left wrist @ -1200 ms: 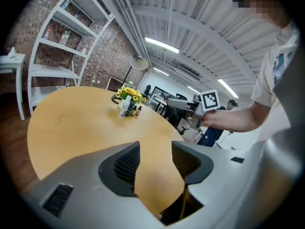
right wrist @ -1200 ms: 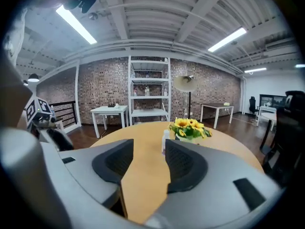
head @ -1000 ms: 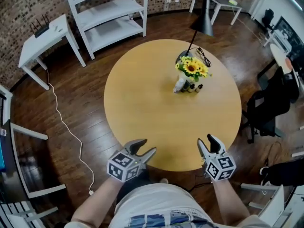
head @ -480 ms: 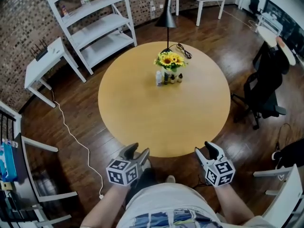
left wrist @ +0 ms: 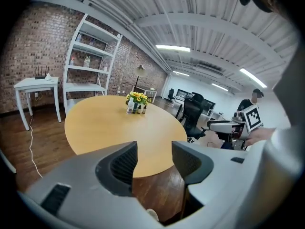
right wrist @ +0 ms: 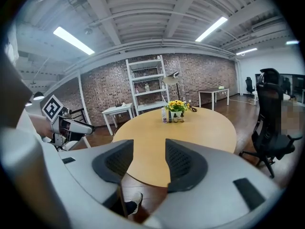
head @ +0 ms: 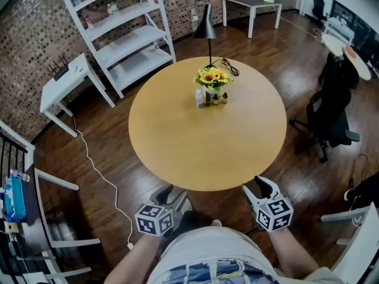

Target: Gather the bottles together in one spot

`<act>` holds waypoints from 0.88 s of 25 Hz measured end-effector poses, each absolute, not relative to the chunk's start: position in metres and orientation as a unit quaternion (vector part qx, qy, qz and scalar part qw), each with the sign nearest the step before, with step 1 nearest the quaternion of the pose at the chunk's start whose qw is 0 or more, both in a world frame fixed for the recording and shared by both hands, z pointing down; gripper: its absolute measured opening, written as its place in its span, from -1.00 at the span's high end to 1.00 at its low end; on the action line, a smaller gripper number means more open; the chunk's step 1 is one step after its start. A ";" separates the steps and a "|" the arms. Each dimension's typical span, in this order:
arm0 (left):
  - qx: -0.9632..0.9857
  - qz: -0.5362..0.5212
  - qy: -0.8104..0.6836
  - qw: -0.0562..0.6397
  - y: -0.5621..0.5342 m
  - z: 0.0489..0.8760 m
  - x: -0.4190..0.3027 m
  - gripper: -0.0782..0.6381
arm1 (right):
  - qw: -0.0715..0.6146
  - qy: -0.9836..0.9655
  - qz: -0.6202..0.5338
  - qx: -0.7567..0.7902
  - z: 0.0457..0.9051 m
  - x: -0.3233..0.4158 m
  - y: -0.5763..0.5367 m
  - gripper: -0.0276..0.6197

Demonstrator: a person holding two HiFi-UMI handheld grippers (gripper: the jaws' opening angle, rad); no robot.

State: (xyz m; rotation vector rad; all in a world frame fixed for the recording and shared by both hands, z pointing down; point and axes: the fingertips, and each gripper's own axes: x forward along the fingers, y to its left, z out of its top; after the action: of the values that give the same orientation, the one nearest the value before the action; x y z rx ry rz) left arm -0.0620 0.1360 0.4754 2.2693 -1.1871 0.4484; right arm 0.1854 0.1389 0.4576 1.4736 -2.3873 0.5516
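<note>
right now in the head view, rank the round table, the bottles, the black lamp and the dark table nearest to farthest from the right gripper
From the right gripper:
1. round table, its near edge just ahead.
2. bottles, past the table's middle, by the sunflowers.
3. black lamp, behind the sunflowers, on the table's far side.
4. dark table, by the back wall.

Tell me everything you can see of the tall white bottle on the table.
The white bottle stands upright on the round wooden table, in its far half from the person. It is slim, pale, plastic-looking and taller than the small dark bottles lined up at its right in the head view, just before the sunflowers. Nothing grips it; whether it touches its neighbour is too small to tell.
</note>
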 end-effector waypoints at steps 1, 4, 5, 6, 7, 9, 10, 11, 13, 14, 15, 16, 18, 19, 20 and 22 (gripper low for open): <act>0.840 0.167 -0.442 0.267 0.139 0.476 -0.062 0.18 | 0.143 -0.826 0.191 0.511 0.458 0.187 0.141 0.19; 0.837 0.170 -0.445 0.268 0.147 0.478 -0.064 0.18 | 0.147 -0.823 0.192 0.514 0.461 0.190 0.150 0.19; 0.837 0.171 -0.446 0.268 0.149 0.478 -0.064 0.18 | 0.148 -0.823 0.194 0.514 0.462 0.190 0.152 0.19; 0.837 0.171 -0.447 0.267 0.151 0.477 -0.065 0.18 | 0.149 -0.823 0.195 0.513 0.463 0.190 0.154 0.19; 0.836 0.172 -0.448 0.266 0.153 0.477 -0.064 0.18 | 0.150 -0.823 0.195 0.512 0.463 0.190 0.156 0.19; 0.836 0.174 -0.449 0.265 0.154 0.476 -0.062 0.18 | 0.152 -0.825 0.194 0.509 0.463 0.190 0.157 0.19; 0.836 0.174 -0.448 0.264 0.154 0.475 -0.060 0.18 | 0.152 -0.826 0.194 0.507 0.463 0.190 0.158 0.19; 0.837 0.173 -0.447 0.263 0.153 0.475 -0.057 0.18 | 0.153 -0.827 0.194 0.506 0.463 0.190 0.158 0.19; 0.840 0.170 -0.444 0.262 0.153 0.473 -0.053 0.18 | 0.154 -0.828 0.192 0.504 0.463 0.190 0.159 0.19; 0.841 0.169 -0.443 0.260 0.153 0.473 -0.052 0.18 | 0.155 -0.829 0.190 0.503 0.463 0.190 0.160 0.19; 0.841 0.170 -0.443 0.258 0.154 0.473 -0.050 0.18 | 0.157 -0.829 0.189 0.503 0.463 0.190 0.162 0.19; 0.842 0.172 -0.443 0.256 0.154 0.473 -0.048 0.18 | 0.158 -0.830 0.187 0.502 0.464 0.190 0.163 0.19; 0.843 0.175 -0.441 0.254 0.154 0.474 -0.044 0.18 | 0.161 -0.830 0.185 0.500 0.464 0.192 0.163 0.19; 0.843 0.176 -0.441 0.254 0.154 0.474 -0.043 0.19 | 0.162 -0.831 0.185 0.499 0.464 0.192 0.164 0.19; 0.843 0.176 -0.440 0.255 0.155 0.474 -0.042 0.18 | 0.164 -0.831 0.185 0.498 0.465 0.192 0.164 0.19; 0.843 0.178 -0.438 0.258 0.158 0.475 -0.041 0.18 | 0.166 -0.832 0.186 0.496 0.466 0.191 0.166 0.19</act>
State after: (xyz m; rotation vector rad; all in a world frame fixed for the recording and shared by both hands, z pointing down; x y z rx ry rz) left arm -0.0414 0.1577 0.4752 2.2858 -1.1871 0.4817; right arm 0.1913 0.1657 0.4657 1.4125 -2.3686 0.5311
